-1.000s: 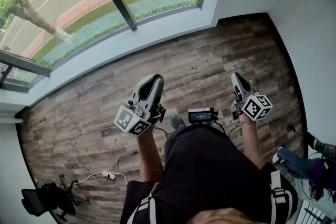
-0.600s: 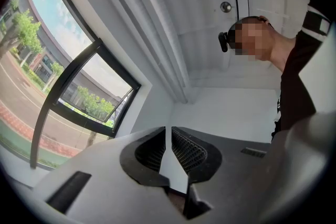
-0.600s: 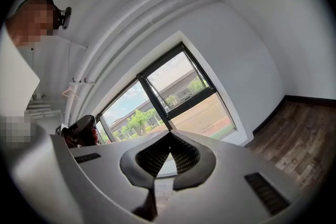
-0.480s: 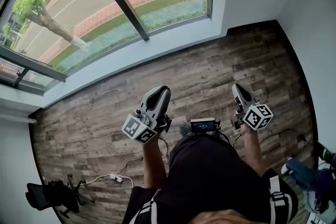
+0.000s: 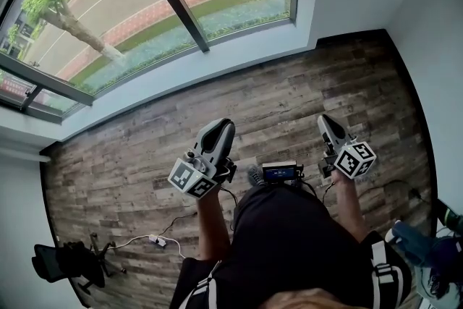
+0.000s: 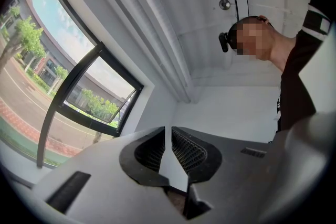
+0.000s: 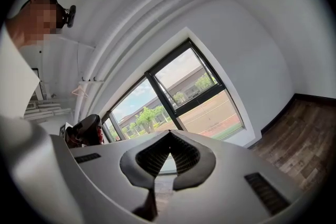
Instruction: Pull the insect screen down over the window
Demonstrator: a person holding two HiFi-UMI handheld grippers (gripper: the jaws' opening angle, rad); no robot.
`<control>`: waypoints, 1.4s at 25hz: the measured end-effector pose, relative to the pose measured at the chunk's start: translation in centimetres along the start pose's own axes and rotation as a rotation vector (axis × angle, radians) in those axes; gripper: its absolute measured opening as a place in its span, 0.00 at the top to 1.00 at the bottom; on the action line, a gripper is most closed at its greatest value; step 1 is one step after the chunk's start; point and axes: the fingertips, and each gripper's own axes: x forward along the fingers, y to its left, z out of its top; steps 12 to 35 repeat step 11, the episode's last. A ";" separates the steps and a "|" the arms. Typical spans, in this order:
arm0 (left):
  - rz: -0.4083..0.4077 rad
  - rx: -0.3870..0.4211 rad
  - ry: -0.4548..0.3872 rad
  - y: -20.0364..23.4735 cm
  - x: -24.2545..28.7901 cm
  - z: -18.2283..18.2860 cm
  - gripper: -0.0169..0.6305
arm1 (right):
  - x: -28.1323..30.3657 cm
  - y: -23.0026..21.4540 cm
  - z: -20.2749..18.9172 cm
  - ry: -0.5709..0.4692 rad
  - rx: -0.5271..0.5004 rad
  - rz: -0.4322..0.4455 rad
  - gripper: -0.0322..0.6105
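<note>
Floorboards [image 5: 289,98] of dark, weathered wood fill most of the head view and run up to a white sill [image 5: 181,76]. Above the sill, the window [image 5: 108,11] stretches across the top left, divided by dark frame bars, with a street, grass and a tree showing through the glass. The insect screen cannot be picked out in any view. The person [image 5: 289,242], in a dark top, stands well apart from the window with both forearms held out towards it. An office chair [image 5: 61,263] sits in the lower left corner. The left gripper [image 5: 221,125] has its jaws a narrow slit apart, with only white wall showing through the gap. The right gripper [image 5: 323,119] has its jaws closed tip to tip, holding nothing. A small screen device [image 5: 281,171] sits at the person's waist between the two grippers. A white power strip [image 5: 155,240] lies on the floor near the chair.
</note>
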 end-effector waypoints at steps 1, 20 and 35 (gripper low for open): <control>0.003 0.000 -0.003 0.0 -0.1 0.0 0.91 | 0.1 0.2 0.0 0.001 -0.004 0.005 0.94; 0.002 0.000 -0.012 -0.2 -0.6 0.2 0.91 | -0.2 0.8 -0.2 0.000 -0.020 0.029 0.94; 0.002 0.000 -0.012 -0.2 -0.6 0.2 0.91 | -0.2 0.8 -0.2 0.000 -0.020 0.029 0.94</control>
